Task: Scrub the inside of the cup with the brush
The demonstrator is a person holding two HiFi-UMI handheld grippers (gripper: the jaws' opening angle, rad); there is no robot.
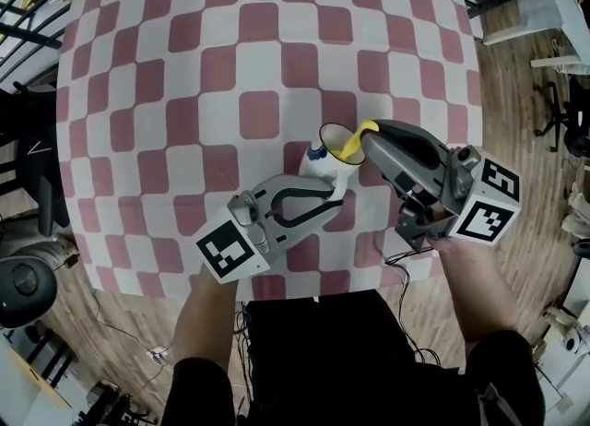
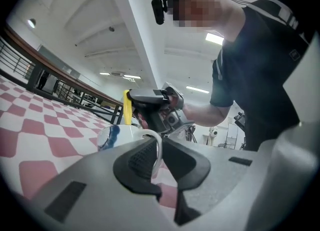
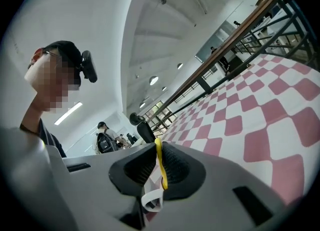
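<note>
Head view: red-and-white checked bench (image 1: 258,46) filling the frame, both tools at work close to its near edge, right of centre.

Left gripper (image 1: 324,201), grey, two-finger: in from lower left, fingers (image 2: 137,157) closed on the thin white loop handle (image 2: 156,142) of the white ceramic cup (image 1: 323,168). Confirmed in left gripper view: handle pinched between the two black faces, cup body (image 2: 117,135) just ahead, blue print on its side. Mouth open upward and toward the other tool. Can't tell whether the base is touching the bench or lifted clear.

Right gripper (image 1: 371,138), same build: in from the right, above and just beside the cup rim. Fingers (image 3: 177,167) clamped on the slim yellow plastic brush (image 3: 159,157), white tag (image 3: 151,200) hanging below the grip.

Key relation: brush (image 1: 355,141) long axis lying from the right fingers down-left into the cup mouth, working end inside and hidden below the rim. Bristles not visible in any view.

Judgement: mid-scrub or about to start. Needs strokes along that same axis, plus wrist rotation to sweep the wall. Right gripper nearer the mouth and doing the work, left only bracing. Risk: side load from the brush levering the cup round in the handle pinch.
</note>
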